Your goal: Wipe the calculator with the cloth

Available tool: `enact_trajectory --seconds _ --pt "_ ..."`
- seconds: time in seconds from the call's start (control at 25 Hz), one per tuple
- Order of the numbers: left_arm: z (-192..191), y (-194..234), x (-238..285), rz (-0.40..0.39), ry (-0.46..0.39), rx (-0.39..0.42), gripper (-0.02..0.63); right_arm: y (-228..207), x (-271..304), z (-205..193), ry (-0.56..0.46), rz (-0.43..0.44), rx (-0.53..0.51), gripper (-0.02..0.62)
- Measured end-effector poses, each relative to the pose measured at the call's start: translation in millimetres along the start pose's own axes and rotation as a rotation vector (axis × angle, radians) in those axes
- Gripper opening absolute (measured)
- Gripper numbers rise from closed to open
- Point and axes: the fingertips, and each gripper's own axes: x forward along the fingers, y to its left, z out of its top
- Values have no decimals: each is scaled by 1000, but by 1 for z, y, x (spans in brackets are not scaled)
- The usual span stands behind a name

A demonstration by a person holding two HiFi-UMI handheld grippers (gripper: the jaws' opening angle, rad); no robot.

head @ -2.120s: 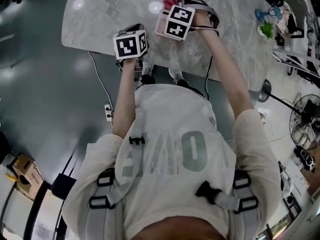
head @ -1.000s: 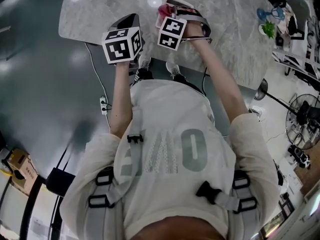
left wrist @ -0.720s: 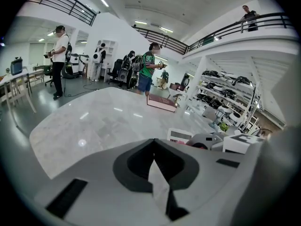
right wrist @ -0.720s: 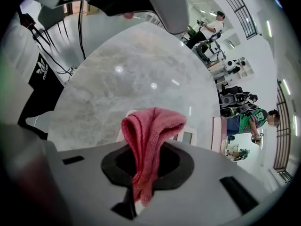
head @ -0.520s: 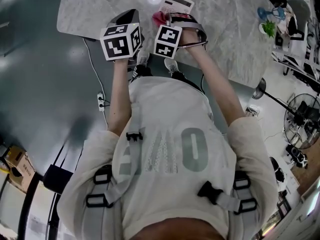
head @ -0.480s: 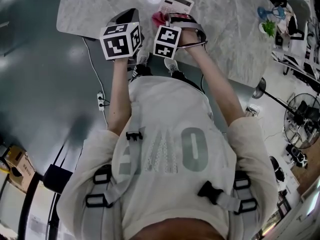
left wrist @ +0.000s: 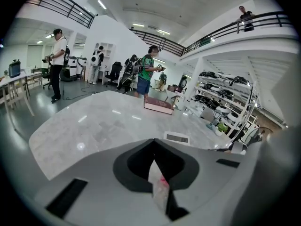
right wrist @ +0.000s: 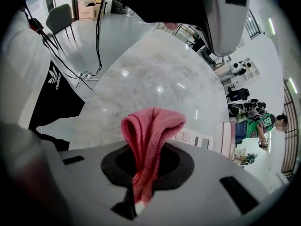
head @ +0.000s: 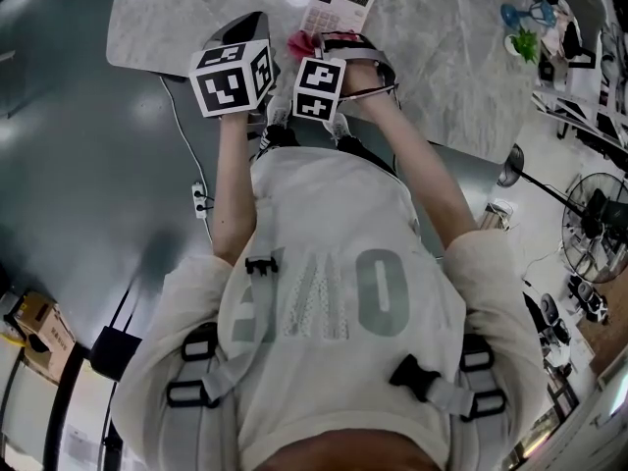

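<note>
The white calculator (head: pixel 336 8) lies on the marble table (head: pixel 442 37) just beyond my right gripper (head: pixel 314 53). That gripper is shut on a folded pink cloth (head: pixel 299 43), which sticks out at the calculator's near left corner. In the right gripper view the cloth (right wrist: pixel 153 126) rises from the right gripper (right wrist: pixel 146 155), and the calculator (right wrist: pixel 197 139) peeks out behind it. My left gripper (head: pixel 249 23) is shut and holds nothing, over the table's near edge to the left. Its own view shows the left gripper (left wrist: pixel 154 145) closed, with the calculator (left wrist: pixel 178 138) ahead to the right.
A dark red book (left wrist: pixel 159 105) lies far across the table. A small green plant (head: pixel 523 45) stands at the table's right end. A fan (head: pixel 599 229) and cables are on the floor to the right. People stand beyond the table.
My right gripper has slid with the cloth from over the calculator to its near left corner, so most of the calculator now shows. The left gripper has kept its place.
</note>
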Motion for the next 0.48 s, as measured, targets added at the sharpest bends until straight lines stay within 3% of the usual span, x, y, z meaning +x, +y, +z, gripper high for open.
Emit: enact_trajectory --seconds 0.48 --pt "10 -15 0 -14 -20 18 20 -3 -4 -1 -32 32 27 57"
